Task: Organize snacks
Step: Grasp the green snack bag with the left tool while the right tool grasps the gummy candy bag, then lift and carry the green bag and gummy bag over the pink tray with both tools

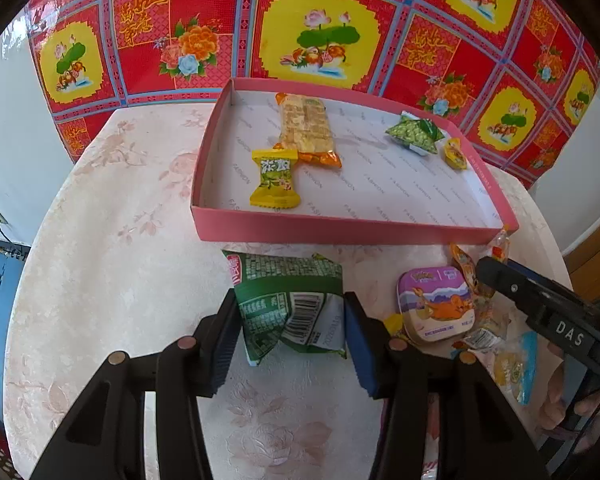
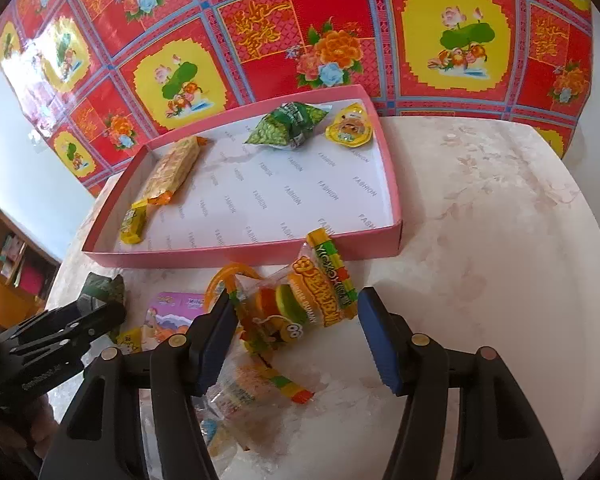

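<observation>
Just near the pink box (image 1: 340,232), the green packet (image 1: 290,300) lies on the surface, apparently pinched by the left tongs (image 1: 292,336); it should be lifted level. Right tongs (image 2: 296,340) stand released around the burger gummy (image 2: 296,312).

Left gripper (image 1: 292,320) pads press what they flank; right gripper (image 2: 298,332) jaws seem spread, gripping nothing.

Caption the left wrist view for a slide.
Left tool shut on a green snack packet on the table, before a pink tray already holding four snacks.
</observation>
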Demonstrator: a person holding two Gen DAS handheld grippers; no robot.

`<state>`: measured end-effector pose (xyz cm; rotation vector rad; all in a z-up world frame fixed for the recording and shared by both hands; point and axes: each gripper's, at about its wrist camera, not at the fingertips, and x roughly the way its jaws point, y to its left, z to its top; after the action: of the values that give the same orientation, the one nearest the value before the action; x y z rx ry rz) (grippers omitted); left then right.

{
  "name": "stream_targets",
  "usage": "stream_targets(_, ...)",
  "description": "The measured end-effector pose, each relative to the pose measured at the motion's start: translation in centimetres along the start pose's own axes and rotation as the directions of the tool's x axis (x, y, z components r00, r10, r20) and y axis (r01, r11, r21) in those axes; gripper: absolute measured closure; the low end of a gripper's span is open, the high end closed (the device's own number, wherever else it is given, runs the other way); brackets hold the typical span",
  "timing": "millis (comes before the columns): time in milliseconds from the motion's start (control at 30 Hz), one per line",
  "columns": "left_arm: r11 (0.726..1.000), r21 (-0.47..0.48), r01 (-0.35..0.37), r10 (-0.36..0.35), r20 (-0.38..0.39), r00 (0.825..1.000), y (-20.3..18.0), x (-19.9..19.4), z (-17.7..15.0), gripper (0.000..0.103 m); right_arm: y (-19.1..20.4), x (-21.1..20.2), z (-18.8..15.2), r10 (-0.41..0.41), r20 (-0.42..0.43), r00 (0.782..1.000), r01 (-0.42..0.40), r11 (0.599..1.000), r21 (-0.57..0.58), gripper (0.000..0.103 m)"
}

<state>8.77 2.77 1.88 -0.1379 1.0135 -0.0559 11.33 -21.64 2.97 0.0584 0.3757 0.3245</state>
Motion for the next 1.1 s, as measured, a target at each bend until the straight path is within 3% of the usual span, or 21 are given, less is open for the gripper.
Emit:
stream_targets(367, 1.0, -0.005, 0.006, -0.006, 0.001, 1.0, 0.1, -0.1, 0.0, 0.051, -0.2, -0.1, -0.2, 0.0, 0.013, 1.0, 0.0, 1.0, 0.013, 0.048)
stream_targets(467, 1.0, -0.006, 0.001, -0.001, 0.001, 1.0, 0.1, -0.3, 0.0, 0.051, -0.2, -0.2, -0.3, -0.013, 0.009, 1.0, 0.013, 1.0, 0.007, 0.056)
stream_targets(1100, 1.0, -0.015, -0.002, 0.003, 0.036, 0.999, 0.3, -2.1, 0.0, 0.051, -0.2, -2.9, -0.5, 0.031, 0.048, 0.998, -0.031, 0.999, 0.01, 0.057)
